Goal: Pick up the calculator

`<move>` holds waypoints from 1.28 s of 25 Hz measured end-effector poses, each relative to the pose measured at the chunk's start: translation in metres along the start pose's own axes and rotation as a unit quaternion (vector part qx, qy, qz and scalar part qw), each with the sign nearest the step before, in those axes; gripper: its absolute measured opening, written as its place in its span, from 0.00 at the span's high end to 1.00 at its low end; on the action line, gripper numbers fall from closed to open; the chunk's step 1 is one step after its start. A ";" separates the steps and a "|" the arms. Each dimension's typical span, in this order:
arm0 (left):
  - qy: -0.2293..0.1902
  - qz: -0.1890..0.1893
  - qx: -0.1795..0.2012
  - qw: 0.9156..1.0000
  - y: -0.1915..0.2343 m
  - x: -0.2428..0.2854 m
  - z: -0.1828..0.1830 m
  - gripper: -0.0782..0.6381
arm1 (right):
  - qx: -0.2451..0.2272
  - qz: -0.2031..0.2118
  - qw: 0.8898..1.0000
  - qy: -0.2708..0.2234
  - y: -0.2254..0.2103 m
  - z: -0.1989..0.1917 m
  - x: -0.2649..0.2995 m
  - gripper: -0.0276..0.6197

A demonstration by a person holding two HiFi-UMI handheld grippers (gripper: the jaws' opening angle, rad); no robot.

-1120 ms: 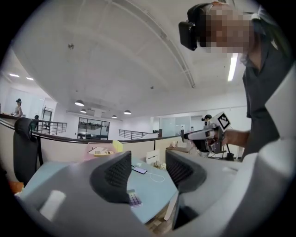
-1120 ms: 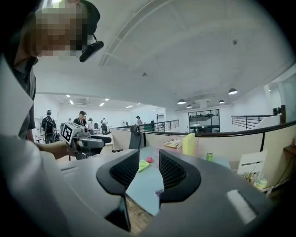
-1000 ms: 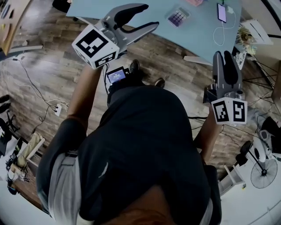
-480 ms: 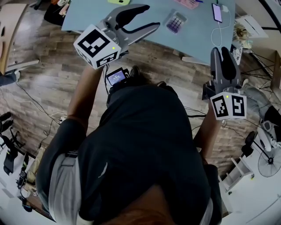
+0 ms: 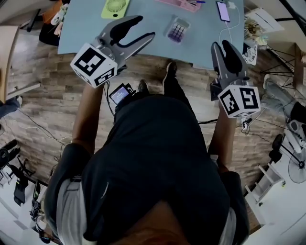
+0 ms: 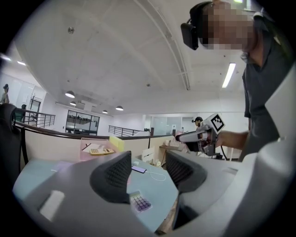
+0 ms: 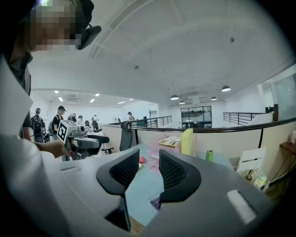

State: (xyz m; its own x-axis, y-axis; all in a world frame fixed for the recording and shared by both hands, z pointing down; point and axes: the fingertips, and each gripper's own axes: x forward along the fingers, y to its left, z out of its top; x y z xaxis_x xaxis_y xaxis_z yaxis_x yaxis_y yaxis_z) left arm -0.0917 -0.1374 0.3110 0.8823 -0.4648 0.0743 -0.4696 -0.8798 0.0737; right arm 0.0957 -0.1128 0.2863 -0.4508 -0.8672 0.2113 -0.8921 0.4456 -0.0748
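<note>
The table (image 5: 201, 40) runs off the head view's top; it sits nearer than a second ago, with the left gripper (image 5: 145, 27) now over its front edge. That one and the right gripper (image 5: 220, 44) hold their jaws apart, empty; the calculator (image 5: 175, 29) lies near the front edge, long axis pointing away from the person, display end far; a jaw half hides it in the right gripper view.

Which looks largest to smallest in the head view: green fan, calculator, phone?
1. green fan, largest, though the frame's top edge crops it.
2. calculator.
3. phone, narrower, but close to the calculator, so ranks 2 and 3 are unsure.
</note>
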 end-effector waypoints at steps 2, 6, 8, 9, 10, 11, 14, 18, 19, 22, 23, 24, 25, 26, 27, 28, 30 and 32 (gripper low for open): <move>0.009 0.009 -0.006 1.000 0.006 0.008 -0.006 0.55 | 0.008 0.012 1.000 0.005 -0.010 -0.005 0.014 0.78; 0.027 0.030 -0.033 0.999 0.019 0.029 -0.024 0.55 | 0.018 0.041 0.999 0.025 -0.033 -0.020 0.047 0.78; 0.037 0.039 -0.051 0.997 0.025 0.039 -0.037 0.55 | 0.021 0.056 0.998 0.038 -0.043 -0.028 0.066 0.78; 0.043 0.042 -0.061 0.996 0.029 0.045 -0.045 0.55 | 0.023 0.063 0.997 0.045 -0.048 -0.033 0.075 0.78; 0.050 0.044 -0.071 0.995 0.032 0.051 -0.054 0.55 | 0.025 0.070 0.996 0.052 -0.052 -0.038 0.084 0.76; 0.056 0.046 -0.082 0.994 0.035 0.058 -0.063 0.54 | 0.027 0.076 0.995 0.060 -0.057 -0.043 0.093 0.76; 0.077 0.051 -0.112 0.989 0.040 0.076 -0.089 0.54 | 0.032 0.093 0.992 0.084 -0.071 -0.059 0.118 0.76; 0.104 0.055 -0.145 0.982 0.043 0.100 -0.126 0.54 | 0.040 0.111 0.986 0.116 -0.090 -0.085 0.150 0.76; 0.110 0.056 -0.153 0.980 0.043 0.106 -0.135 0.54 | 0.042 0.115 0.985 0.124 -0.094 -0.091 0.157 0.76; 0.129 0.060 -0.179 0.974 0.043 0.121 -0.164 0.52 | 0.047 0.126 0.980 0.147 -0.104 -0.111 0.173 0.76; 0.135 0.064 -0.189 0.971 0.042 0.124 -0.173 0.52 | 0.048 0.130 0.978 0.155 -0.107 -0.118 0.178 0.76; 0.140 0.067 -0.199 0.968 0.042 0.127 -0.183 0.51 | 0.049 0.133 0.976 0.163 -0.109 -0.126 0.182 0.76; 0.144 0.070 -0.210 0.964 0.041 0.131 -0.192 0.51 | 0.050 0.137 0.974 0.172 -0.111 -0.133 0.187 0.76; 0.148 0.073 -0.221 0.961 0.041 0.134 -0.201 0.51 | 0.051 0.140 0.972 0.180 -0.114 -0.141 0.191 0.76; 0.152 0.075 -0.231 0.958 0.039 0.138 -0.211 0.50 | 0.053 0.142 0.971 0.187 -0.117 -0.149 0.195 0.75; 0.157 0.077 -0.239 0.955 0.038 0.141 -0.220 0.49 | 0.055 0.145 0.969 0.194 -0.120 -0.156 0.198 0.75; 0.169 0.082 -0.251 0.950 0.035 0.147 -0.239 0.47 | 0.058 0.150 0.965 0.208 -0.125 -0.170 0.205 0.75; 0.182 0.087 -0.261 0.944 0.033 0.152 -0.256 0.46 | 0.061 0.156 0.961 0.222 -0.128 -0.185 0.211 0.75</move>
State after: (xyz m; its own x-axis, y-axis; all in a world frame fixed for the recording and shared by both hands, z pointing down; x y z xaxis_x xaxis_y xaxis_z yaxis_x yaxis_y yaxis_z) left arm 0.0191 -0.2113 0.5795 0.7656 -0.4491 0.4607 -0.6420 -0.5792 0.5023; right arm 0.1203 -0.3122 0.5209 -0.6642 -0.5035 0.5526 -0.7243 0.6162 -0.3093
